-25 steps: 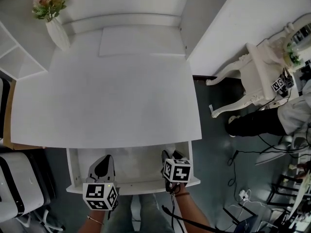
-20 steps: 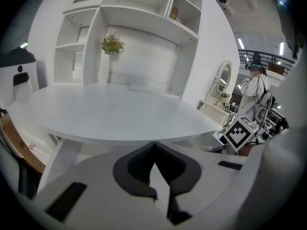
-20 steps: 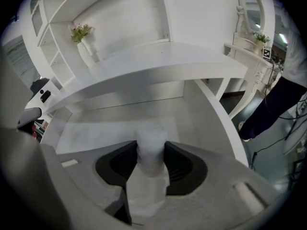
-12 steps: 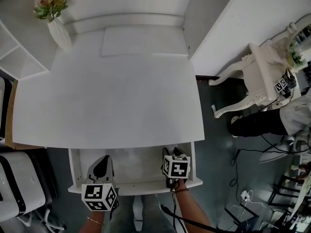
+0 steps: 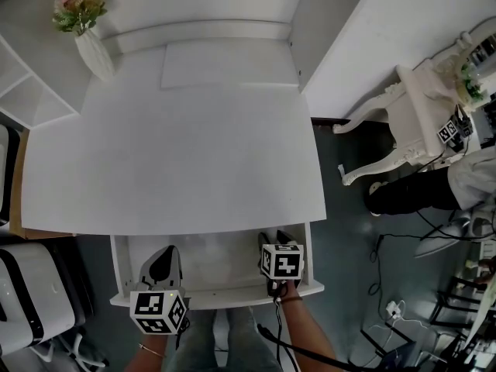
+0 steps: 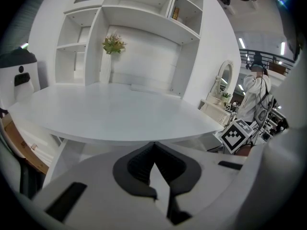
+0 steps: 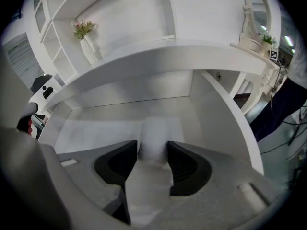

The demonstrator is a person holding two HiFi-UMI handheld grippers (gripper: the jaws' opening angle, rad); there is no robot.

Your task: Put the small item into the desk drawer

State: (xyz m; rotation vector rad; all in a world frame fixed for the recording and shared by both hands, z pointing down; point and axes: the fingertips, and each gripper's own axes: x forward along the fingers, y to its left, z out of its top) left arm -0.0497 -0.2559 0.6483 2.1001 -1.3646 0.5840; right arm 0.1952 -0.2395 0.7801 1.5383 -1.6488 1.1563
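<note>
The desk drawer [image 5: 116,273] stands pulled out under the white desk top [image 5: 170,153]. My right gripper [image 5: 273,240] reaches into its right side. A small white item [image 7: 153,135] sits between the right gripper's [image 7: 152,150] dark pads, low over the drawer floor [image 7: 96,123]. The jaws are opening, and the pads stand close beside the item. From the head view the item is hidden. My left gripper [image 5: 164,254] hovers over the drawer's left side. The left gripper [image 6: 153,150] is shut with nothing in it.
A vase of flowers [image 5: 89,41] stands at the desk's far left corner. The drawer's right wall [image 7: 225,114] runs close beside my right gripper. A white chair [image 5: 35,285] is at the left. On the right are a white dressing table [image 5: 418,115], a person [image 5: 434,188] and floor cables.
My right gripper has edged a little deeper into the drawer. The left gripper has hardly moved.
</note>
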